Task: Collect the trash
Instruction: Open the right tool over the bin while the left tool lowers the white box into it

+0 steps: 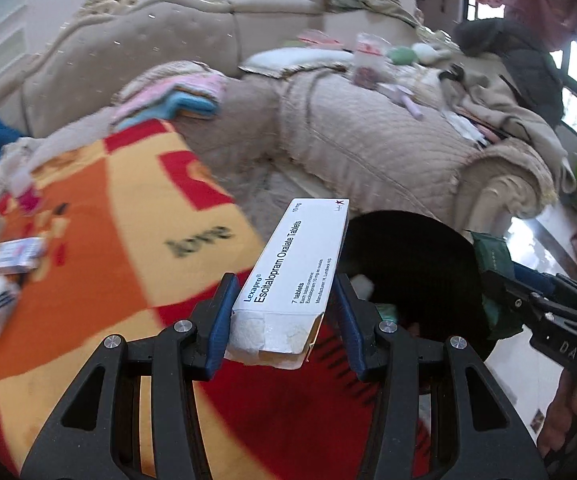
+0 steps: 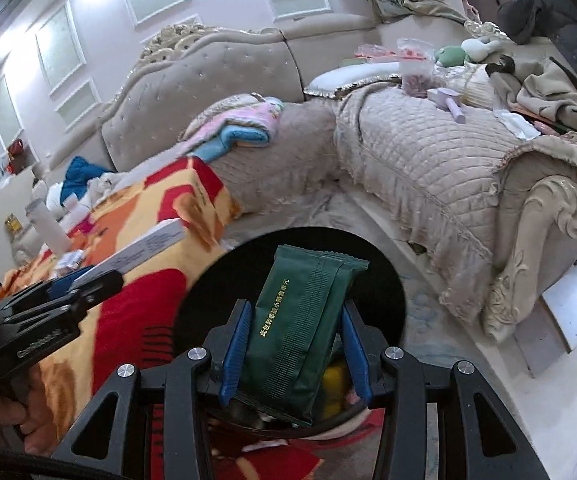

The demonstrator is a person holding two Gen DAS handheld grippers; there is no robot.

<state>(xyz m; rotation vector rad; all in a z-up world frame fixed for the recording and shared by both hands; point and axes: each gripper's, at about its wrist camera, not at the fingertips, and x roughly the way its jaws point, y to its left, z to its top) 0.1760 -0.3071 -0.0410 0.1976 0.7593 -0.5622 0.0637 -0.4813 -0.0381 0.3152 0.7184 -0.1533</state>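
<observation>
My left gripper (image 1: 284, 286) is shut on a white Lexapro tablet box (image 1: 296, 264), whose torn end faces the camera. The box hangs over the edge of a patterned blanket, beside a round black trash bin (image 1: 416, 264). My right gripper (image 2: 296, 310) is shut on a dark green foil packet (image 2: 300, 328), held upright right above the bin's dark opening (image 2: 216, 280). In the right wrist view the left gripper (image 2: 88, 276) and its white box (image 2: 148, 246) come in from the left. In the left wrist view the right gripper (image 1: 500, 282) and the green packet (image 1: 492, 256) show at the right.
An orange, red and yellow blanket (image 1: 100, 240) covers a low surface holding small boxes (image 1: 16, 254) and a white bottle (image 2: 48, 226). A beige quilted corner sofa (image 2: 428, 168) behind the bin is strewn with towels, clothes and bags. Glossy pale floor (image 2: 568, 344) lies to the right.
</observation>
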